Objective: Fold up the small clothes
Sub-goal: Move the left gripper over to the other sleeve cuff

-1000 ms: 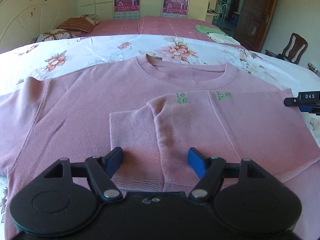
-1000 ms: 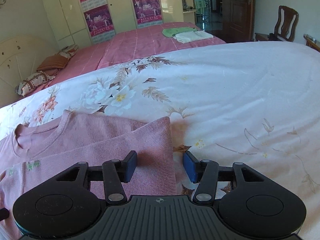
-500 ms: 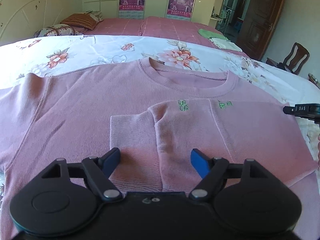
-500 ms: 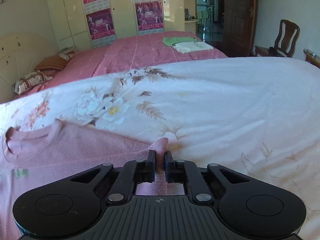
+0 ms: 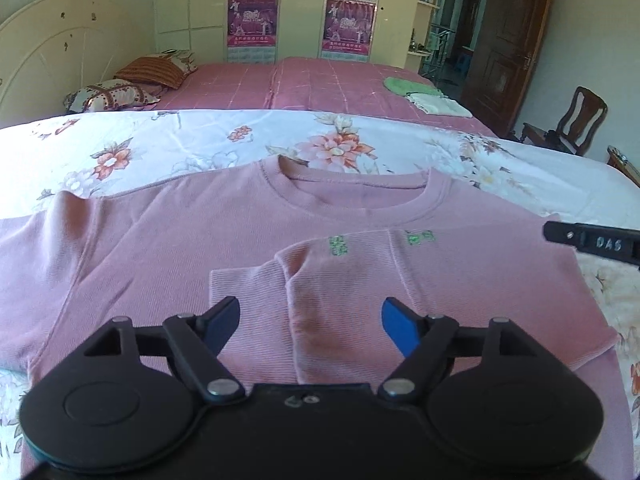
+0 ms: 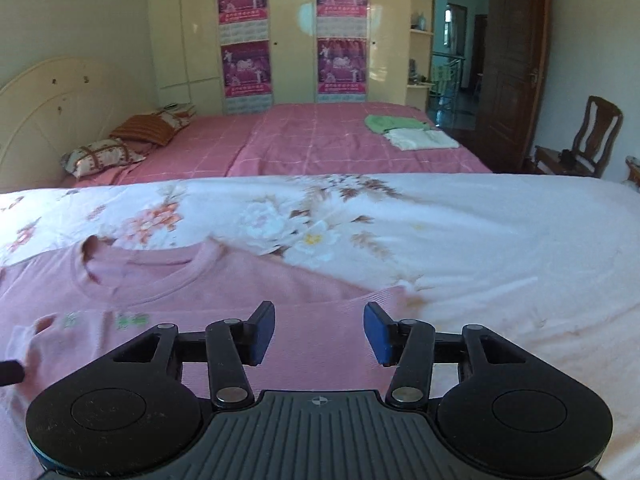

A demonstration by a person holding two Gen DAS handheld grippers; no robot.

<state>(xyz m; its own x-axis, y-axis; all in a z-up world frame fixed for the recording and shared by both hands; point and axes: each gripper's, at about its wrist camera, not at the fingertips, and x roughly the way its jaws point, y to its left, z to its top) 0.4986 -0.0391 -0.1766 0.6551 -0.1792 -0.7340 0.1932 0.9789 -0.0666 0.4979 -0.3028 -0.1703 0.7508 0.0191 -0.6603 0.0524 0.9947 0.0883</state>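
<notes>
Your left claw [image 5: 310, 320] points forward and downward, its 2 blue pads [image 5: 400, 326] spread wide with nothing pinched between them. Your right claw [image 6: 319, 330] is also tilted down, its jaws opening, pads apart and gripping nothing. From the left wrist view, a right claw finger pokes in at the right edge.
</notes>
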